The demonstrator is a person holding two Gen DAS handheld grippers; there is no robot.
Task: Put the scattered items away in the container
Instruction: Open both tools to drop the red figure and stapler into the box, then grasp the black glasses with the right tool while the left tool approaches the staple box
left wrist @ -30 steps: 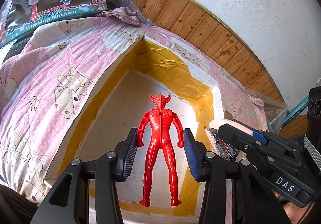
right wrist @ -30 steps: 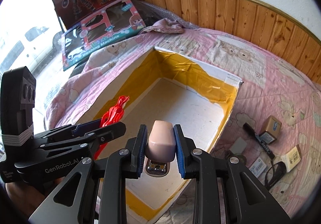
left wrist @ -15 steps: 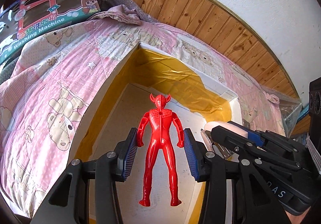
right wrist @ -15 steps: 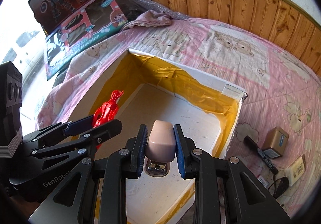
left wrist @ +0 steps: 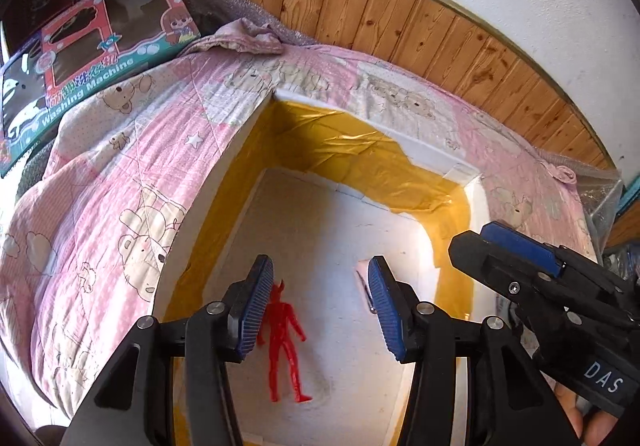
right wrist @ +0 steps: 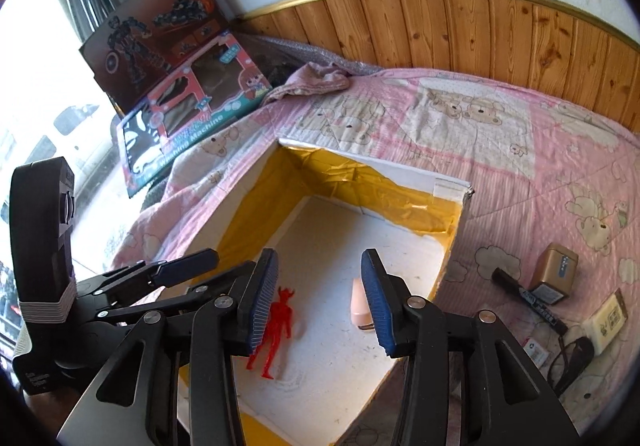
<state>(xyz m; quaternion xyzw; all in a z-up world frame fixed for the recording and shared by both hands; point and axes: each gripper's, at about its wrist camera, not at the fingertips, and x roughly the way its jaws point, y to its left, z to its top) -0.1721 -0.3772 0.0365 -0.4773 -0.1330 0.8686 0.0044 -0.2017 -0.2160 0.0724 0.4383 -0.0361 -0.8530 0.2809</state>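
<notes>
Red toy figure (left wrist: 286,342) lies flat on the white floor of the foam box (left wrist: 236,150), lower centre of the left wrist view, head toward the far wall; in the right wrist view it's (right wrist: 276,330) partly hidden behind that gripper's left pad. Pink stapler (right wrist: 359,304) lies on the same floor just right of the figure, apart from it; in the left view only a sliver (left wrist: 362,278) shows past the right pad. Nothing else seen in the box. Inner walls lined w/ yellow tape (right wrist: 360,182), torn edge along the far wall. Left gripper (left wrist: 320,306) hangs over the box, tongs apart, nothing between them; right gripper (right wrist: 320,300) likewise, tongs apart & empty. The two tools crowd each other: right gripper's body cuts in at lower right of the left view, left one's at lower left of the right view. Box sits on a pink bear-print quilt (right wrist: 500,134). Right of the box on the quilt: gold box (right wrist: 556,272), black marker (right wrist: 528,302), small cream box (right wrist: 606,320), black cord (right wrist: 572,358). Upper left: Washing Machine toy box (left wrist: 92,58), dark robot toy box (right wrist: 156,30) behind it. Wood panelling (right wrist: 500,30) at top.
</notes>
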